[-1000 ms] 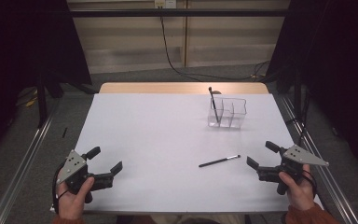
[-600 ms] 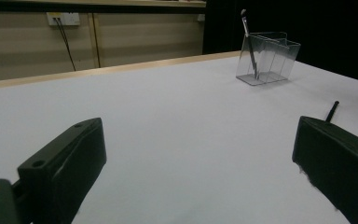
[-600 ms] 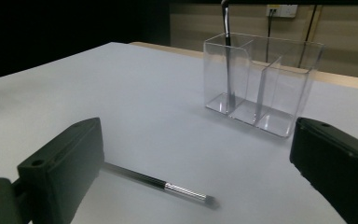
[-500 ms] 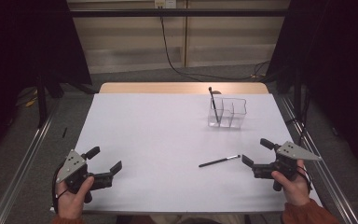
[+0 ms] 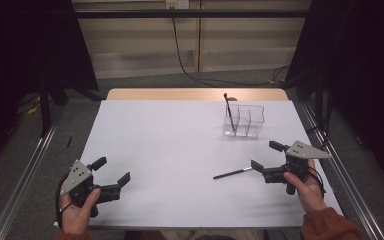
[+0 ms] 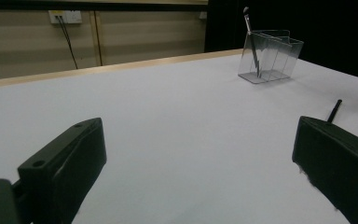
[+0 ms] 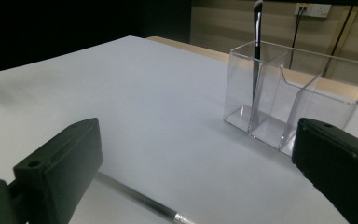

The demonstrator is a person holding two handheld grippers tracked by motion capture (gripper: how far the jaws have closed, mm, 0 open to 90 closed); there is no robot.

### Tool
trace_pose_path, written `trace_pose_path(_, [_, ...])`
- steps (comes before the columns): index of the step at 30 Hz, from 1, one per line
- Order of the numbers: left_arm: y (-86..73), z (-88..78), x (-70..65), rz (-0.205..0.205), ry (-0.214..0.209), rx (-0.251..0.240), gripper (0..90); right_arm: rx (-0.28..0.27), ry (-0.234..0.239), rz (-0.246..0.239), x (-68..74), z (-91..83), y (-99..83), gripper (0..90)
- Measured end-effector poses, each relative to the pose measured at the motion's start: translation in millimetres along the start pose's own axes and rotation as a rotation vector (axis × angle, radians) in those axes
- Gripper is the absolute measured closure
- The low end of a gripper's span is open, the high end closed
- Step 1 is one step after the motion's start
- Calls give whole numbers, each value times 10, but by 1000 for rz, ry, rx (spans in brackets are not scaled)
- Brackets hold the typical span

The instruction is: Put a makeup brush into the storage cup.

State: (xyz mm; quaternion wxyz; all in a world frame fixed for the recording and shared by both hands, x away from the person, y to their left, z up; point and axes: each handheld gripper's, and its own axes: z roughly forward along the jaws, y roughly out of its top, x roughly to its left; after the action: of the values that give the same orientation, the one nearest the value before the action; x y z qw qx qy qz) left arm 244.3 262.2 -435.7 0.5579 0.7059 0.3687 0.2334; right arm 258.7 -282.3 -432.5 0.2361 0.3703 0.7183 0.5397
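Right hand-held gripper wide open, empty, brush at its 9 o'clock: straddle the handle, pinch mid-shaft, then organizer; left hand-held gripper open, idle.

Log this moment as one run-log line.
right tool: open, near end of loose brush | left tool: open, idle | second brush: upright in clear organizer

1. Loose brush: thin, dark handle w/ silver ferrule, lying flat on table, well in front of clear organiser
2. Organiser: 3 compartments, upright; 2nd brush leans in left one
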Motion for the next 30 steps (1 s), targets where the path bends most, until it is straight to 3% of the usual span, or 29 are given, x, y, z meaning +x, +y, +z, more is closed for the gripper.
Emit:
trace_pose_path(8, [19,-6,-39,20,-4,-2,28,34,22,-37,-30,233,126,1])
trace_pose_path(14, [19,-6,-40,24,-7,-1,27,15,32,-20,-57,331,228,8])
trace_pose_path(20, [33,10,-79,40,-20,4,27,54,50,-16,-106,428,299,23])
trace_pose_path(30, [28,35,-73,47,-24,16,27,177,112,-59,-184,502,394,36])
